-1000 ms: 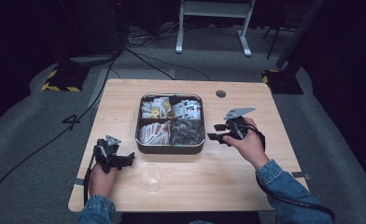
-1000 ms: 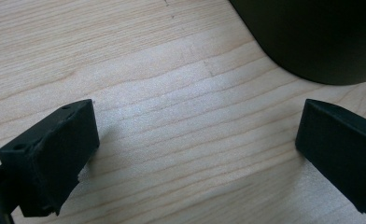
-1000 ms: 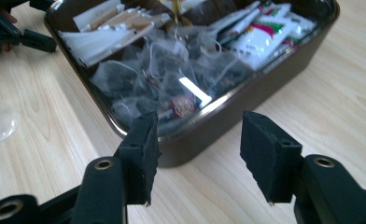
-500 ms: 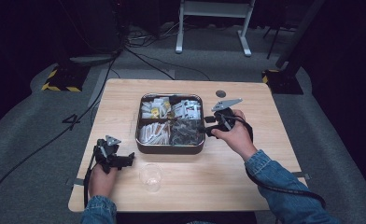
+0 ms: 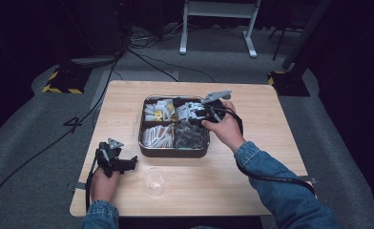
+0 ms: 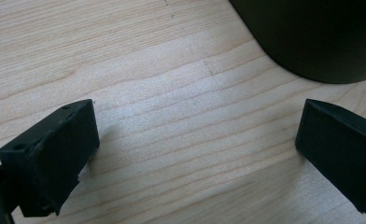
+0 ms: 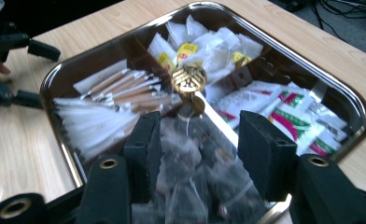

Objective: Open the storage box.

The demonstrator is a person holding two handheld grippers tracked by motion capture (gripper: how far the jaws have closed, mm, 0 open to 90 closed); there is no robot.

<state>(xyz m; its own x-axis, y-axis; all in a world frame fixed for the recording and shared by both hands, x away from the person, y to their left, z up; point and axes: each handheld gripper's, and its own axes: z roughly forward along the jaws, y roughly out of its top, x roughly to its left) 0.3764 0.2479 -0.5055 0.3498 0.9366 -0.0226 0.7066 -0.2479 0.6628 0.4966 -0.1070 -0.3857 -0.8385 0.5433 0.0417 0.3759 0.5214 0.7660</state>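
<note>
Fingers (image 7: 146, 140) of the right gripper (image 7: 200, 144), spread apart and empty, have swung from beside the tray (image 5: 149, 149) to above its dark-packet compartment (image 7: 195, 186) (a pick looks imminent); the left gripper (image 6: 195, 154) rests wide on the table (image 5: 252, 176) near a clear cup (image 5: 153, 180).

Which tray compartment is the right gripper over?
The near-right compartment, holding clear bags of dark pieces; the right gripper hangs open over those bags, unlike the paper-packet sections.

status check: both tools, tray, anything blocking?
Left tool open, low on the table beside clear cup. Right tool open above tray, over the dark clear-wrapped packets. Gold-knobbed divider handle just ahead of it.
</note>
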